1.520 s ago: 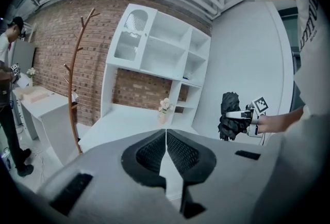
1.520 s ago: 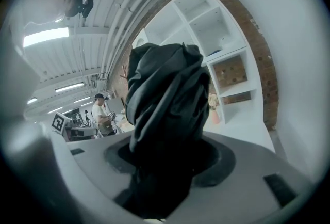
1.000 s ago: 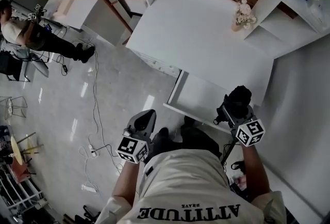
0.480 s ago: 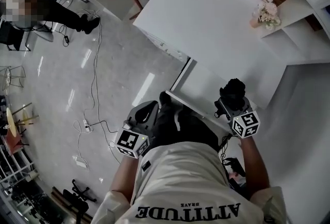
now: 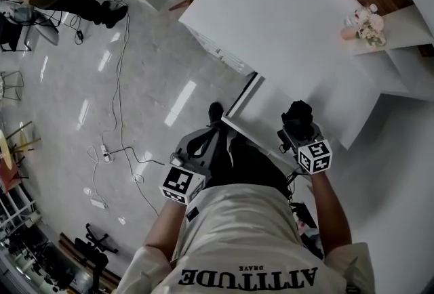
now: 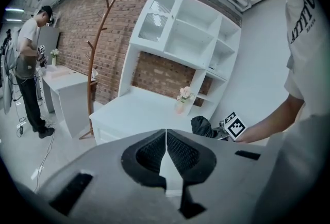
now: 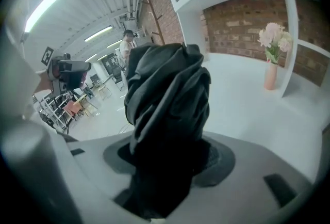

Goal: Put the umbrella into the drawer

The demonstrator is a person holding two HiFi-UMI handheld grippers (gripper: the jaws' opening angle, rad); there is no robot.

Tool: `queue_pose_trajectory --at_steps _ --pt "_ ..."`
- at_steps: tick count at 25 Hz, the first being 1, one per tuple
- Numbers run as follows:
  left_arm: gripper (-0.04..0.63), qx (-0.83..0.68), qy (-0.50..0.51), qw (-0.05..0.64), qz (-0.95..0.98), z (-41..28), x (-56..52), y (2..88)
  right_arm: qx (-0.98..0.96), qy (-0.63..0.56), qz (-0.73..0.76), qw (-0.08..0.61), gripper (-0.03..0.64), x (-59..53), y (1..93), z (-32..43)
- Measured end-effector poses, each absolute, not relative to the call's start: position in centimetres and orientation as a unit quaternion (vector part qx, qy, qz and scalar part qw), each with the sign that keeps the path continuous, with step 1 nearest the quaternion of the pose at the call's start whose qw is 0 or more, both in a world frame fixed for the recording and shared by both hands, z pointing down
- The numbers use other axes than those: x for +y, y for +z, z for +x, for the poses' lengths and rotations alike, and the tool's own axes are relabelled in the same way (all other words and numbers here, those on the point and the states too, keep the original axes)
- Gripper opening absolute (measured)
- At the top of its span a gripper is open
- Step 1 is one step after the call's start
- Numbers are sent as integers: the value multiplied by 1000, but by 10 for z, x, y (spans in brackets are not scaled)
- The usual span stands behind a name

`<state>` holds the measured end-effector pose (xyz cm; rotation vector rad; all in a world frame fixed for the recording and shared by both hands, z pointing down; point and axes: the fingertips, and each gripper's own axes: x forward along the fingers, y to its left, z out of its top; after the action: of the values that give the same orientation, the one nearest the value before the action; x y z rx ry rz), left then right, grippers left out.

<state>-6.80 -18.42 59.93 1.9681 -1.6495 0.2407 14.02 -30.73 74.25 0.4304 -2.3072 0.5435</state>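
Right tongs [image 7: 167,163]: clamped on the folded black umbrella [image 7: 167,99], held over the open drawer [image 5: 268,110].
Left tongs [image 6: 165,152]: pressed together, nothing held.
Tip: umbrella's prob best laid flat inside before being released.

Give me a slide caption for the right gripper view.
Right gripper shut on a folded black umbrella, white desk and flower vase beyond.

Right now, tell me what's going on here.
A person stands at a white desk holding a gripper in each hand. The right gripper is clamped on a folded black umbrella, held over the open drawer in the head view; it isn't in yet. The left gripper is shut and empty, near the drawer's front.
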Motion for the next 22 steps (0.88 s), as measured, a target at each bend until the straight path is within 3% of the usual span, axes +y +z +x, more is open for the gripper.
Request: queue_pose_trajectory --at_steps 22 --pt "28 -603 115 331 717 -100 -188 673 -813 231 129 519 261 -288 893 118"
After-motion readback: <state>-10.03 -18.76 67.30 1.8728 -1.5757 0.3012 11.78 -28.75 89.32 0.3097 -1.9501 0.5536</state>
